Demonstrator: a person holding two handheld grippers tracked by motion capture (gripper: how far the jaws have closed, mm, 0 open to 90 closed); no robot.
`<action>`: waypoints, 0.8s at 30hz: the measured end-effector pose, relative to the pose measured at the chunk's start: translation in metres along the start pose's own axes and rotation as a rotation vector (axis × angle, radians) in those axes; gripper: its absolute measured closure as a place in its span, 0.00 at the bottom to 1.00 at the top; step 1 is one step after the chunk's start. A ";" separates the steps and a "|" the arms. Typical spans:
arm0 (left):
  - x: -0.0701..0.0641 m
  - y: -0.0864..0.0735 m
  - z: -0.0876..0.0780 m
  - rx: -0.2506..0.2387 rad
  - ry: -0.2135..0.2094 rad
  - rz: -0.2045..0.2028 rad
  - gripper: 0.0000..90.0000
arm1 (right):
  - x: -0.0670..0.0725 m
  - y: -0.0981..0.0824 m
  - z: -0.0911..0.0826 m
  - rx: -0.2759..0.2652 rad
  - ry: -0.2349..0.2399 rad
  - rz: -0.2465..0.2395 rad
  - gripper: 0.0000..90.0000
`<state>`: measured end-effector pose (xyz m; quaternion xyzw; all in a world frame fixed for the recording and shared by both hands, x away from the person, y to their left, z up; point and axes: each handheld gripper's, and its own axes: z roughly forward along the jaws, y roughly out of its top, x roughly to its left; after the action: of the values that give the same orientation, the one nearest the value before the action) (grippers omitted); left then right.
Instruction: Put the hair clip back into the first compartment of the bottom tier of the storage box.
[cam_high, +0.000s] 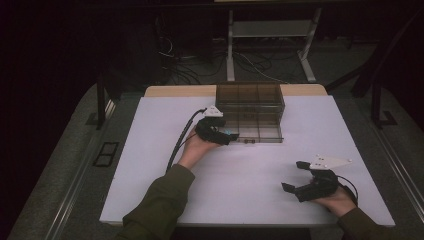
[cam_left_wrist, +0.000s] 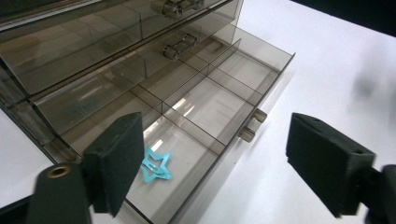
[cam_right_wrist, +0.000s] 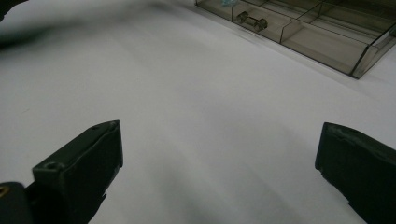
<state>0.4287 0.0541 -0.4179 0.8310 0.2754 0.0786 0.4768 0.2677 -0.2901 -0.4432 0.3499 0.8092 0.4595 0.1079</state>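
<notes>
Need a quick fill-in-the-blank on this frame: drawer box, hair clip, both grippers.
1. The blue hair clip is shaped like a ____.
2. The clip lies inside the pulled-out ____ of the smoky plastic box.
3. The left gripper stands ____, with nothing pressed between its pads.
4. The right gripper hovers over bare ____ table.

Missing: star; drawer; open; white

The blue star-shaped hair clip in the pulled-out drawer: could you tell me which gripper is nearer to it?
The left gripper. Its open jaws hang right over the star clip in the drawer. The right gripper, open, sits far off near the table's front edge.
</notes>
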 end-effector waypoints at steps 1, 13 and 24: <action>-0.001 -0.001 -0.001 -0.004 0.004 0.002 0.18 | 0.000 0.000 0.000 -0.001 0.000 -0.001 0.00; -0.012 -0.008 -0.016 -0.031 0.003 0.002 0.06 | 0.000 -0.001 -0.001 0.000 0.000 0.004 0.00; -0.021 -0.016 -0.029 -0.046 -0.007 0.022 0.00 | -0.001 -0.003 -0.003 -0.001 -0.008 0.013 0.00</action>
<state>0.3933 0.0705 -0.4135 0.8230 0.2628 0.0874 0.4960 0.2657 -0.2931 -0.4439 0.3568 0.8064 0.4590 0.1081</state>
